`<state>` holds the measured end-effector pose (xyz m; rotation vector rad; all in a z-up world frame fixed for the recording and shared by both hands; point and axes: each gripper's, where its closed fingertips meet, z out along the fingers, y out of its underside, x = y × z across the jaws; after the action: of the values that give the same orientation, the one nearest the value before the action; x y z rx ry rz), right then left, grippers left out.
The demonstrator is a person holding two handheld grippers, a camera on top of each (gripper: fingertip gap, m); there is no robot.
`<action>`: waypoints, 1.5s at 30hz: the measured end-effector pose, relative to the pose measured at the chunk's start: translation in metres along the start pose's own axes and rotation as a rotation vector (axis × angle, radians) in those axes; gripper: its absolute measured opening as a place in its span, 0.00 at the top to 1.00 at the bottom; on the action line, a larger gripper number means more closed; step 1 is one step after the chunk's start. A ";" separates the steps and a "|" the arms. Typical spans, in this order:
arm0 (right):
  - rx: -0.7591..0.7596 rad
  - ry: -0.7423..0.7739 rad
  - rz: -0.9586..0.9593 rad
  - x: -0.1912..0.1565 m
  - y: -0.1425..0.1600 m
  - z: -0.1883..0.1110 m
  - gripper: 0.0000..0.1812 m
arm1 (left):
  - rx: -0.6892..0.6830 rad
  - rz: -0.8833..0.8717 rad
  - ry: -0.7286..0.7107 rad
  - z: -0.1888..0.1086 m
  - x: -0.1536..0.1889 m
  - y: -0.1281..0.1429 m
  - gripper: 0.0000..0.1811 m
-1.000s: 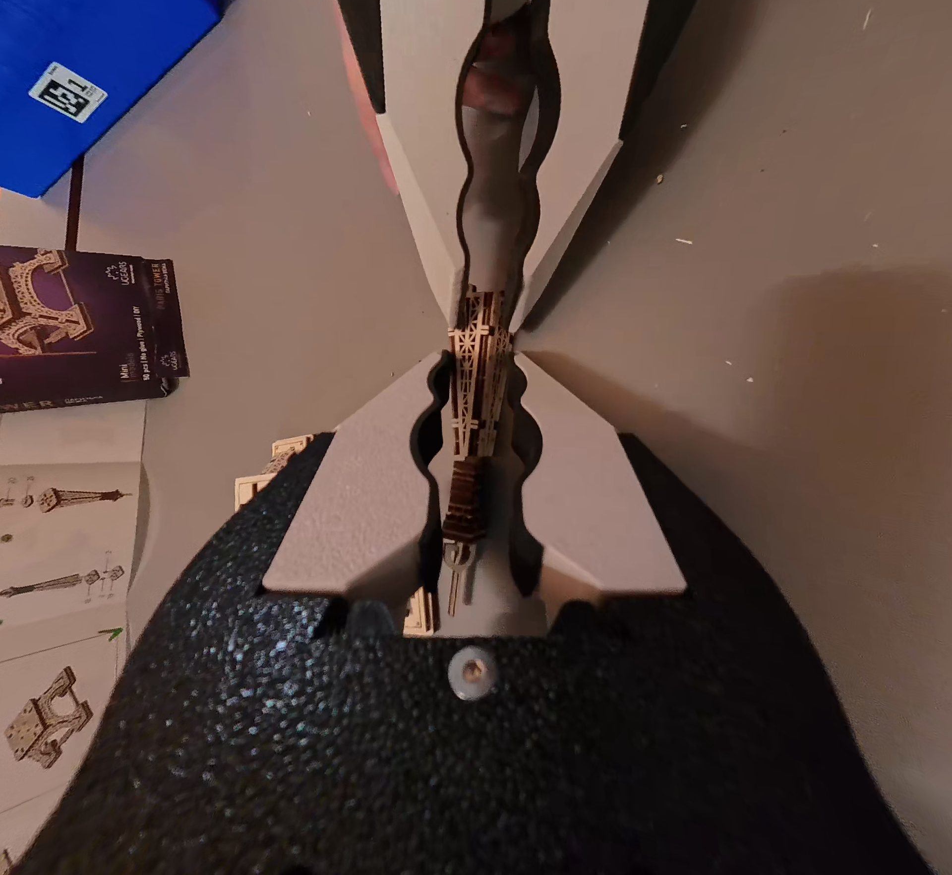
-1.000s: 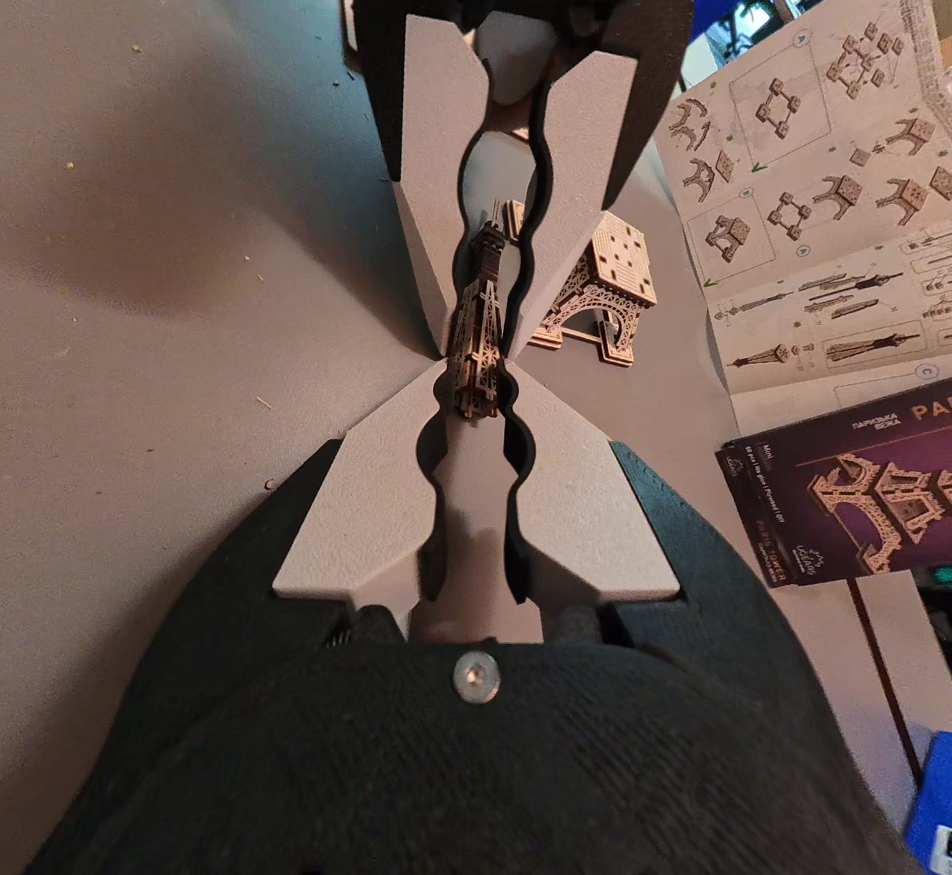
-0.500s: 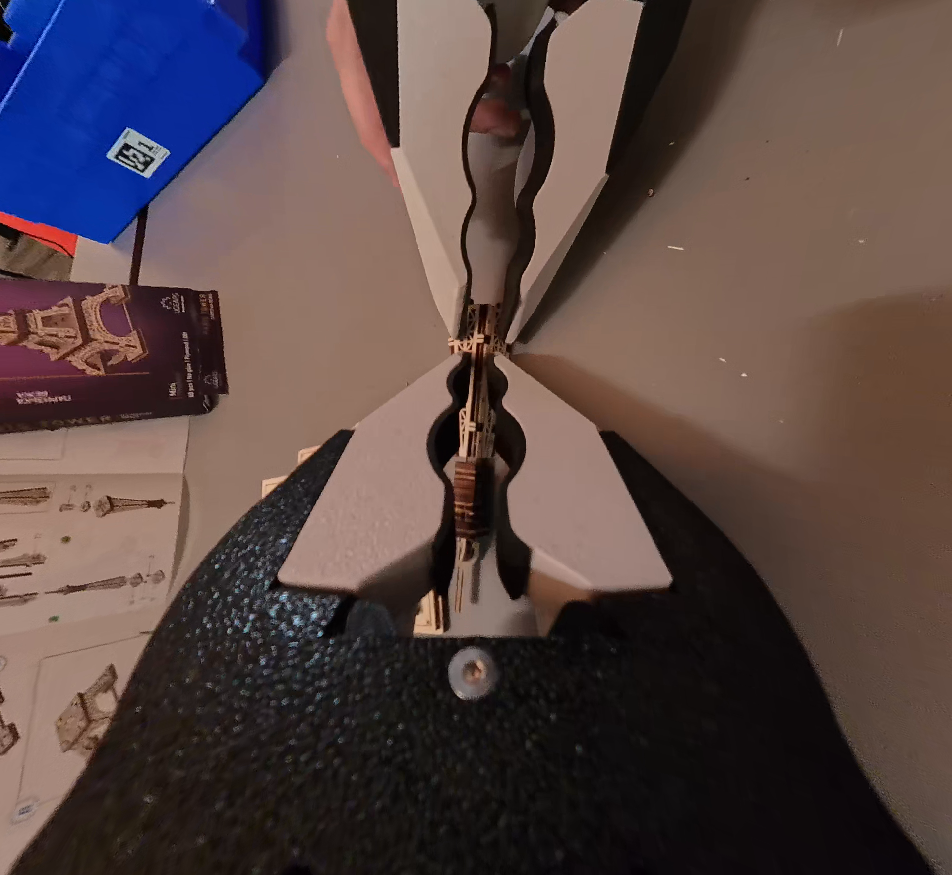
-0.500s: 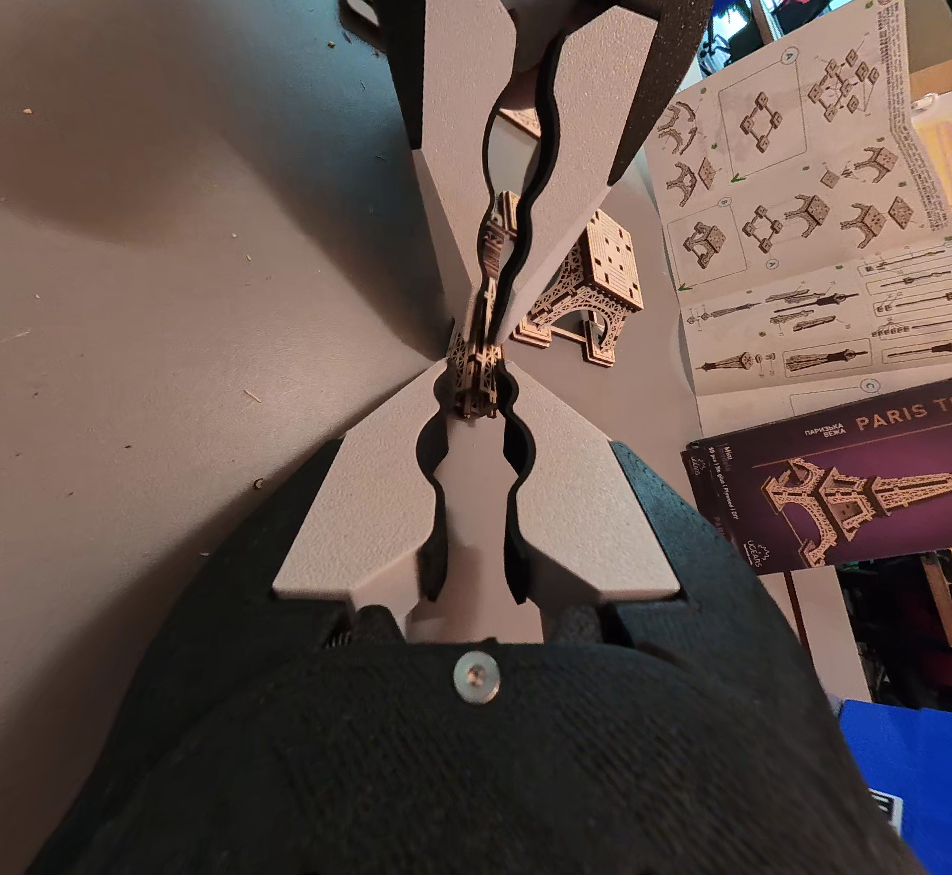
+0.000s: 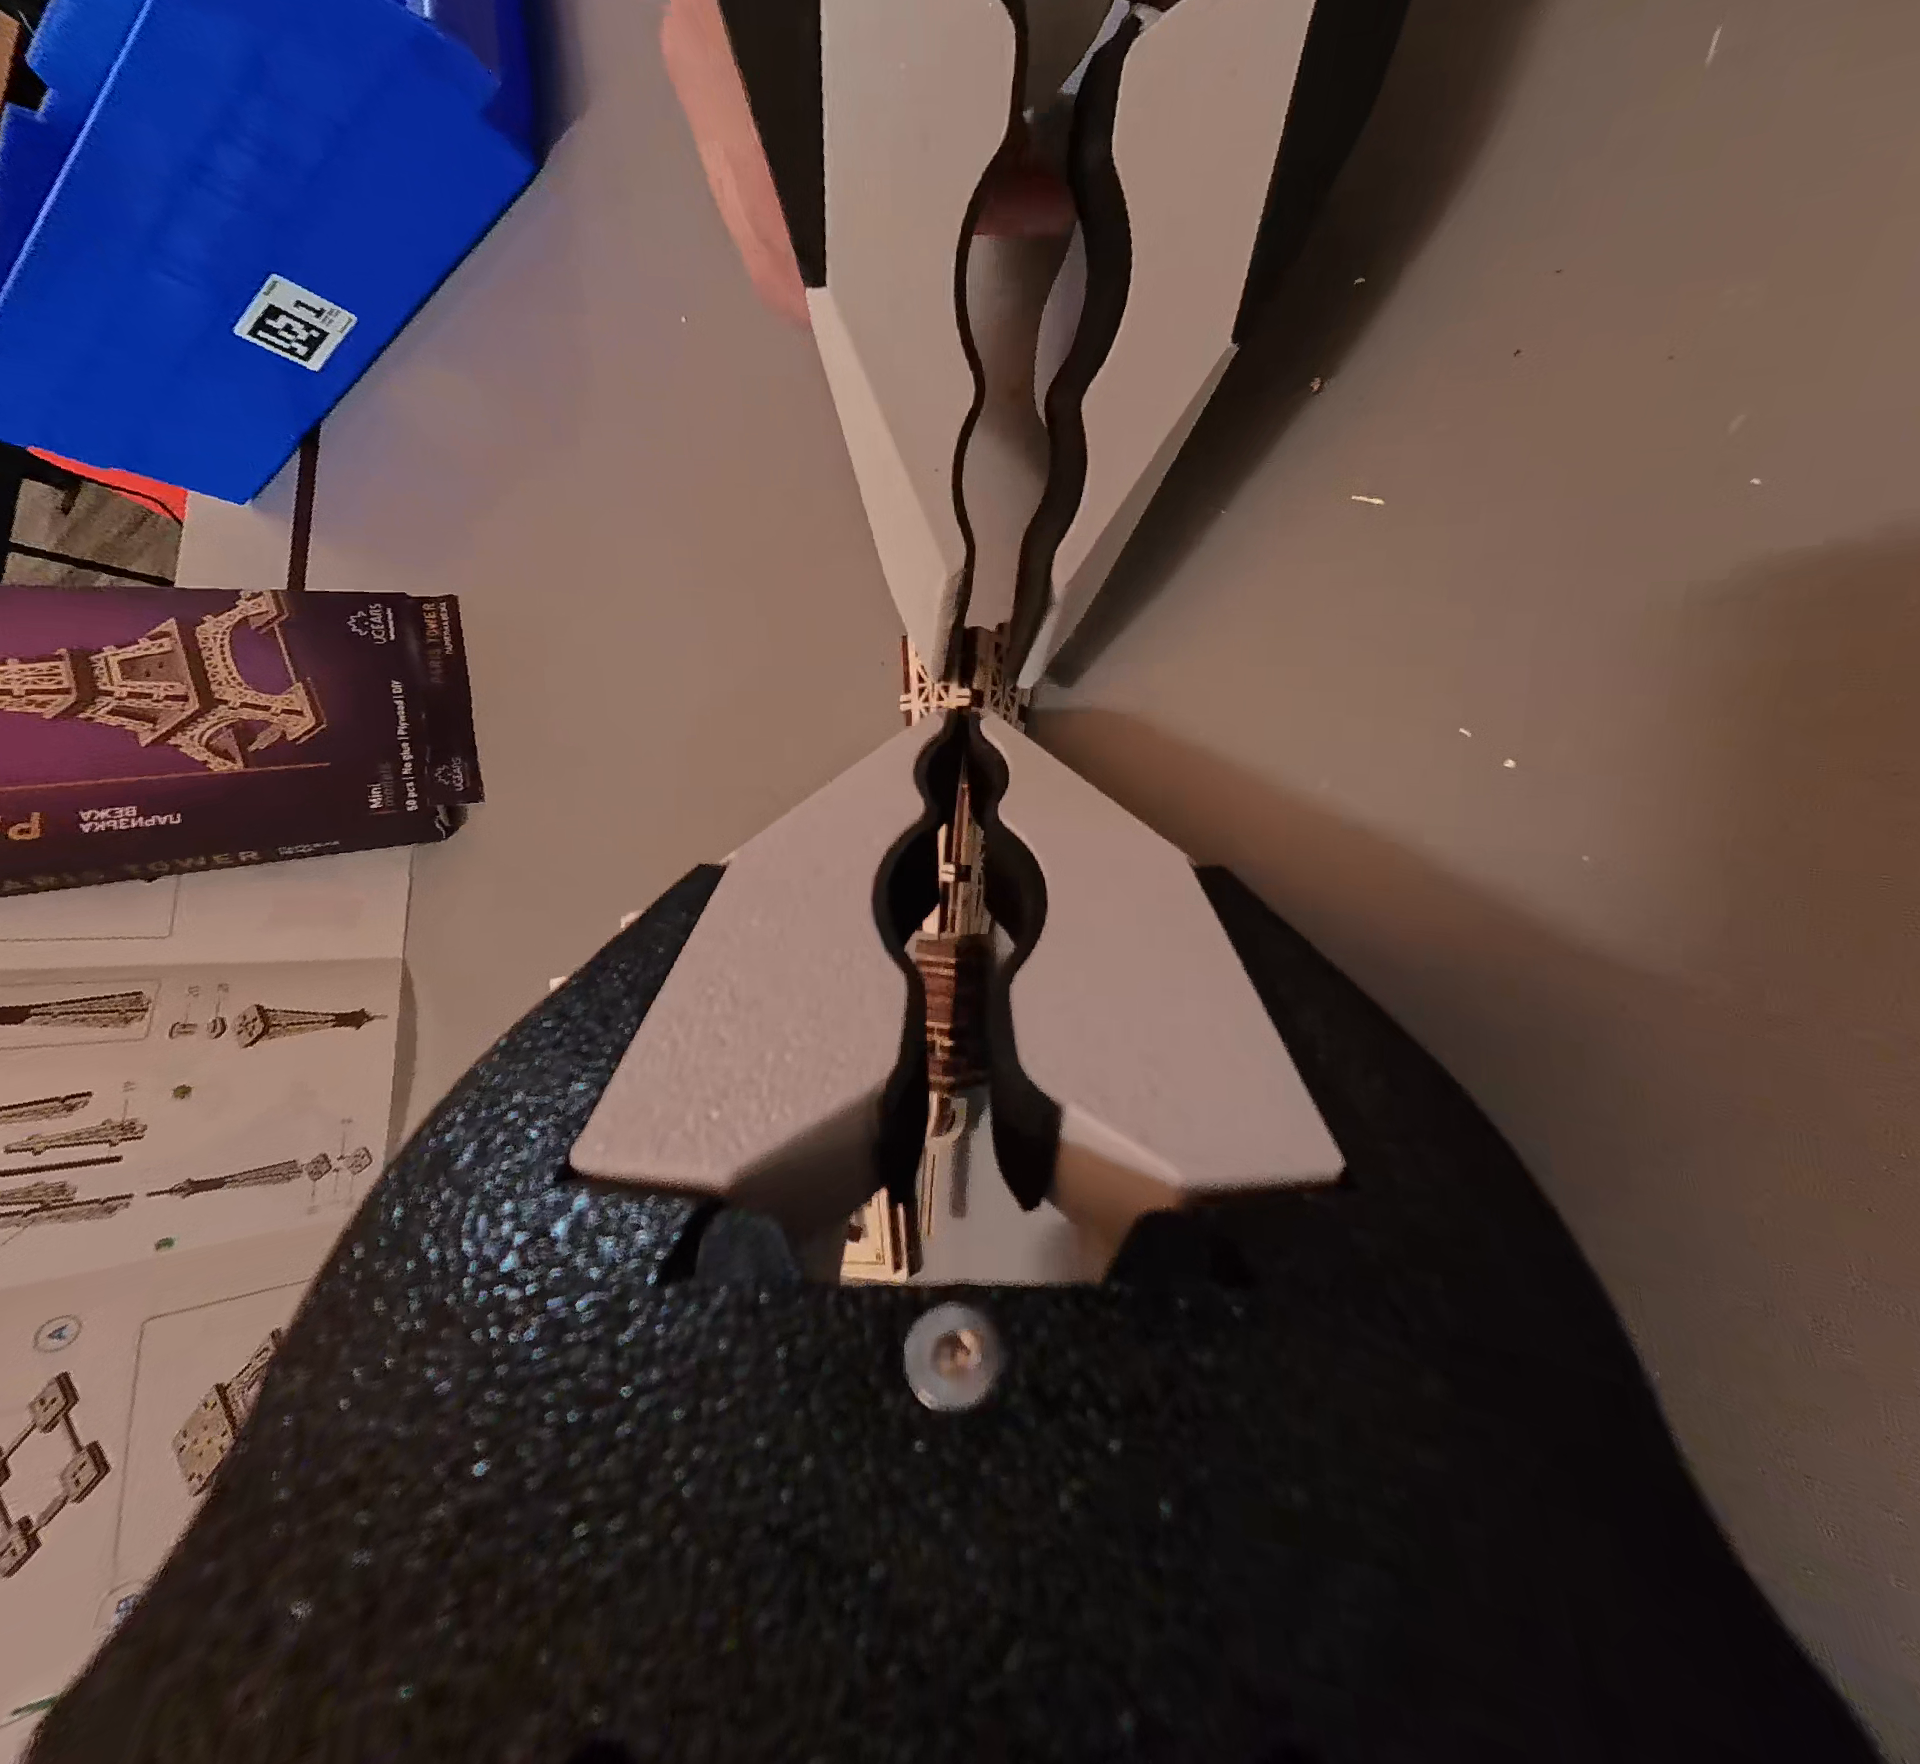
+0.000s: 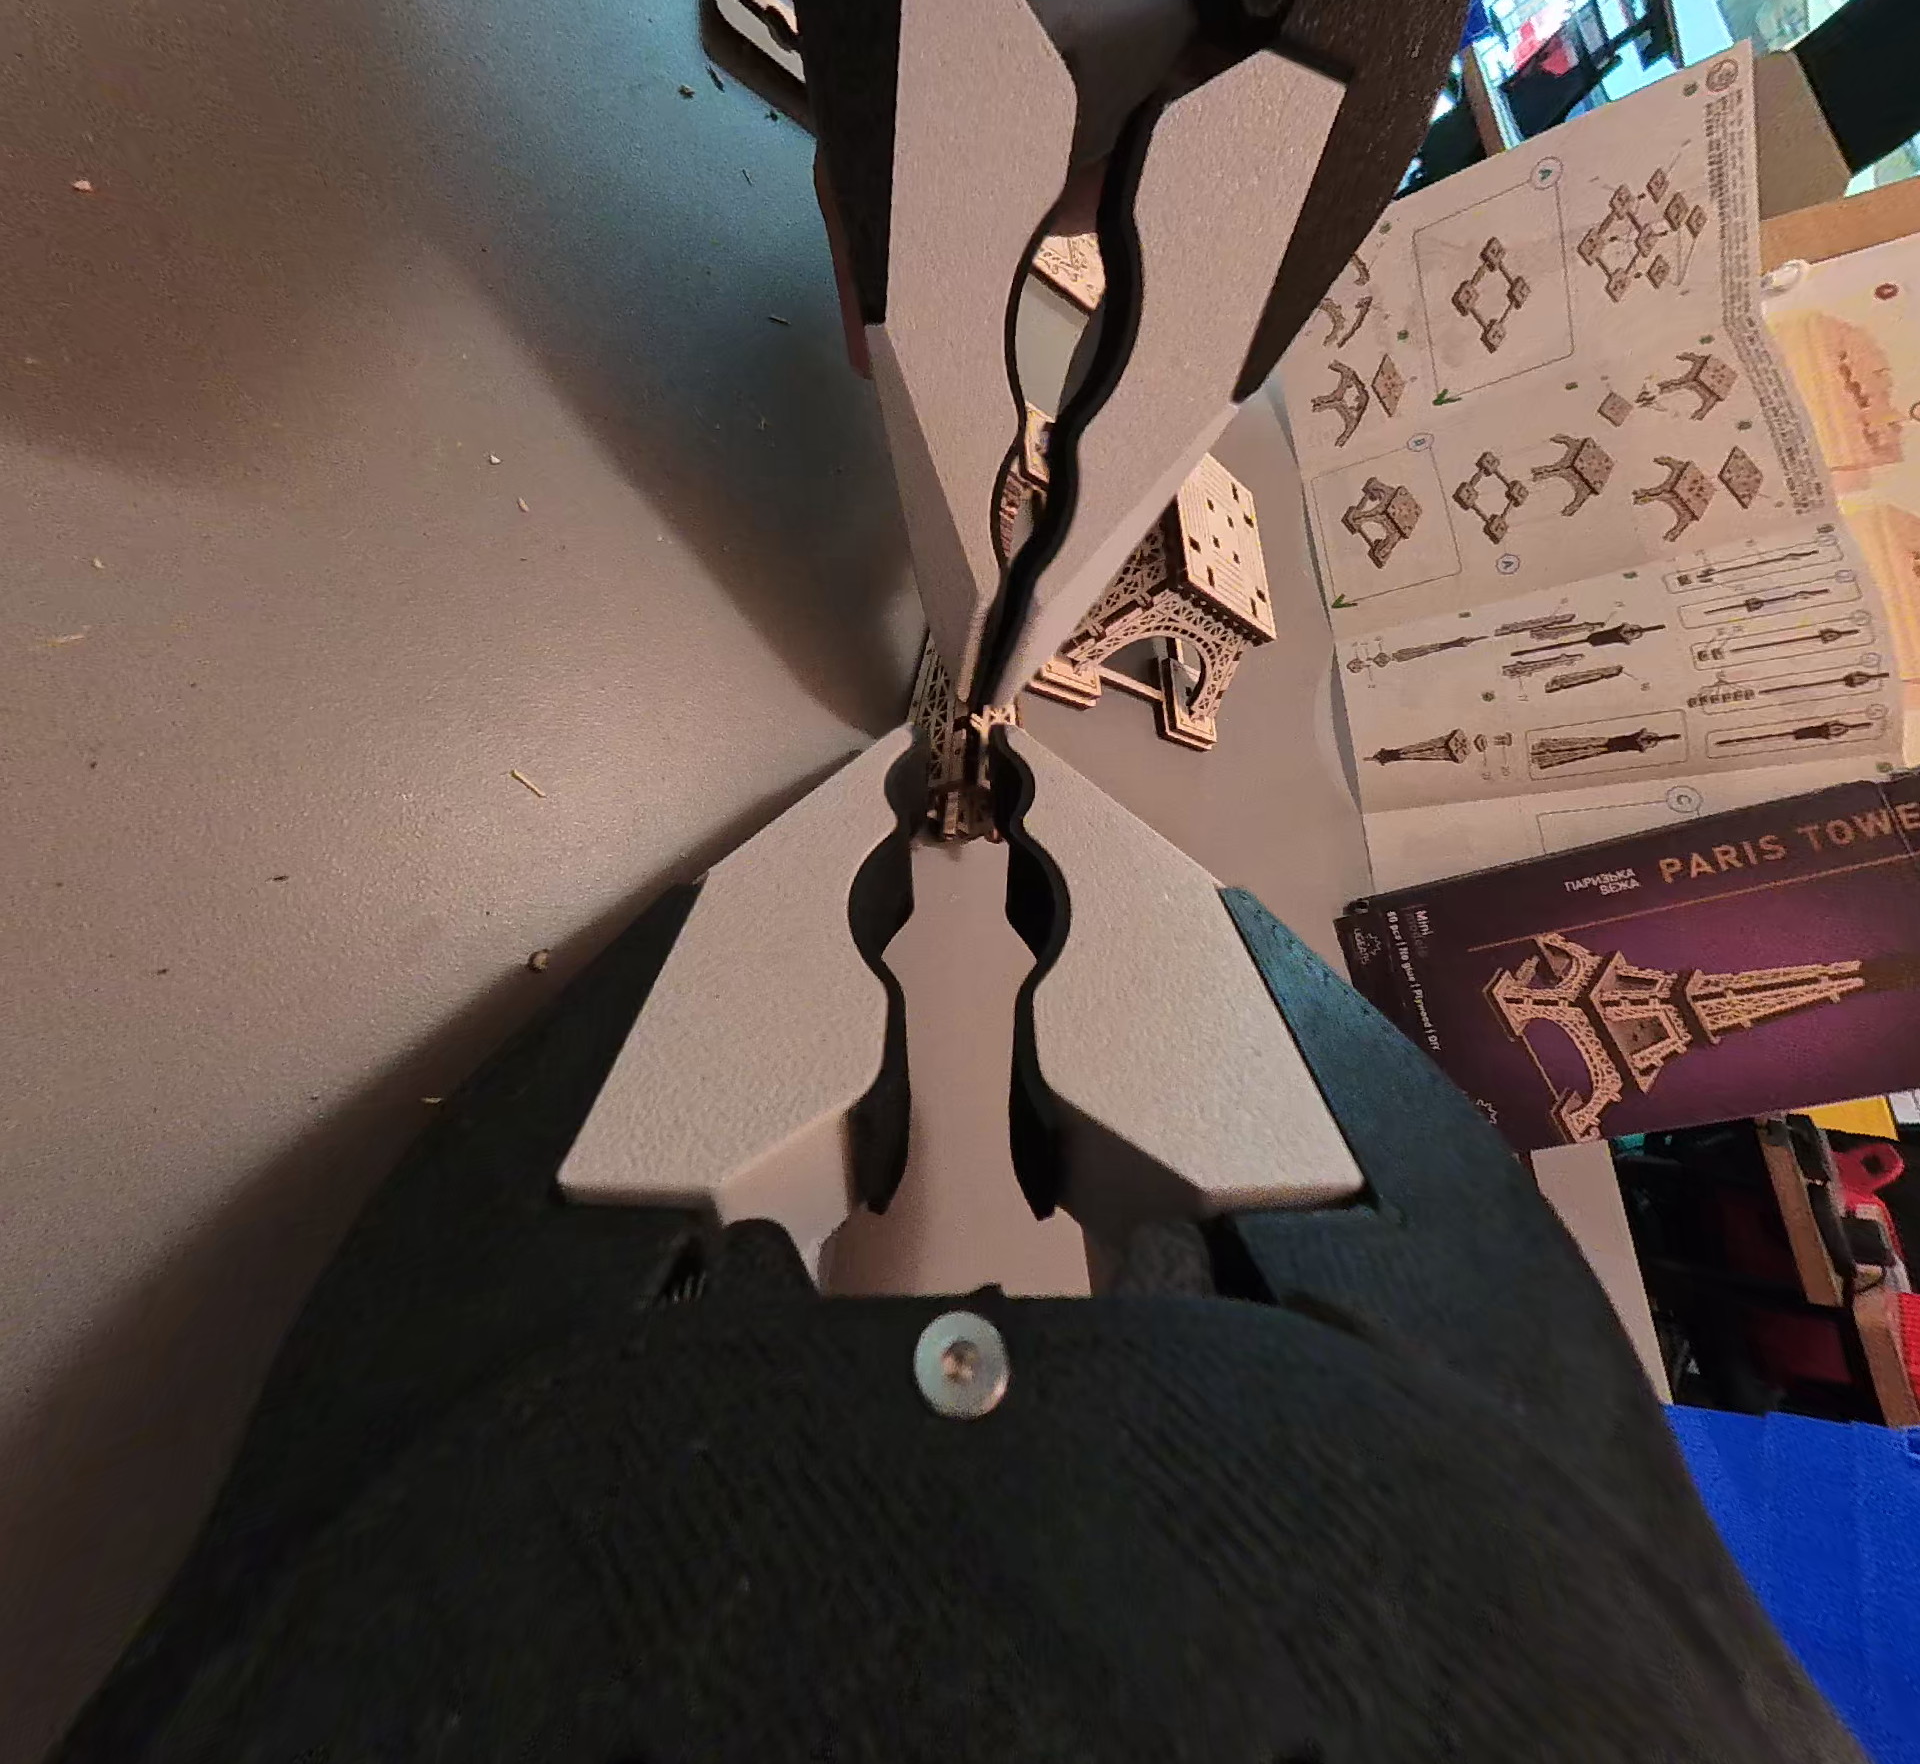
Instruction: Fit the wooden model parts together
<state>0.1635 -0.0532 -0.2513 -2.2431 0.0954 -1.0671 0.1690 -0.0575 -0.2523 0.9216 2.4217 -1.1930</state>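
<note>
Tip to tip: the left gripper has its jaws pinching the slender latticed wooden tower spire, while the right gripper clamps the spire's wider end, likely lining up the joint. The arched wooden tower base waits beyond.

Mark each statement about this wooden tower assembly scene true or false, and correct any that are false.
1. Both grippers are clamped on the wooden spire. True: the left gripper and right gripper meet tip to tip on it.
2. The arched tower base is held in a gripper. False: it stands free on the table.
3. The instruction sheet lies unfolded beside the purple box. True.
4. The blue bin is red. False: it is blue.
</note>
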 end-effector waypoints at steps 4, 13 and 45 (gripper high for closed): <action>-0.013 -0.001 -0.002 0.000 0.003 0.002 0.92 | -0.015 0.003 -0.002 0.001 0.000 0.001 1.00; 0.000 0.022 0.044 0.008 0.002 -0.001 0.91 | -0.007 0.007 -0.043 -0.002 -0.008 0.000 0.97; -0.085 0.063 -0.061 0.008 0.012 0.005 0.95 | -0.047 -0.124 -0.050 -0.025 -0.006 0.021 0.94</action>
<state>0.1749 -0.0626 -0.2547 -2.3013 0.1007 -1.1869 0.1877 -0.0306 -0.2466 0.7284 2.4869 -1.1805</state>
